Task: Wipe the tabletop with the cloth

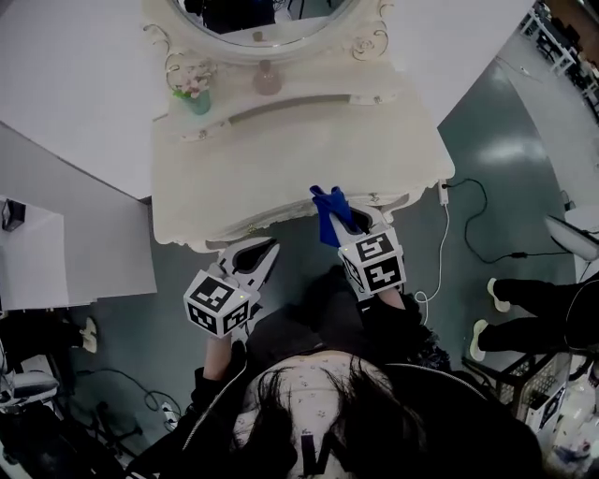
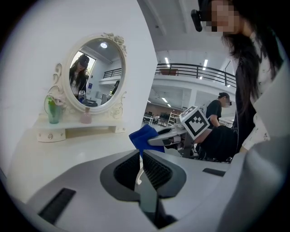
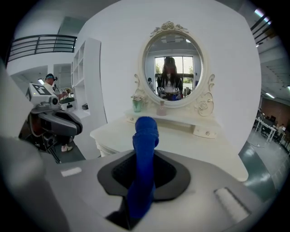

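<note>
The white dressing table (image 1: 281, 154) stands in front of me, its top bare ahead of the back shelf. A blue cloth (image 1: 328, 210) sticks up from my right gripper (image 1: 350, 221), which is shut on it at the table's front edge, right of centre. In the right gripper view the cloth (image 3: 145, 136) rises rolled between the jaws (image 3: 142, 168). My left gripper (image 1: 265, 253) hangs just off the front edge, left of the right one, its jaws shut with nothing between them (image 2: 141, 165). The left gripper view shows the cloth (image 2: 144, 136) over the tabletop (image 2: 68, 154).
An oval mirror (image 1: 257, 23) stands at the back of the table. On its small shelf are a green vase with flowers (image 1: 195, 94) and a pink bottle (image 1: 267, 79). A white cable (image 1: 440, 253) trails on the floor at right, near a person's legs (image 1: 533, 313).
</note>
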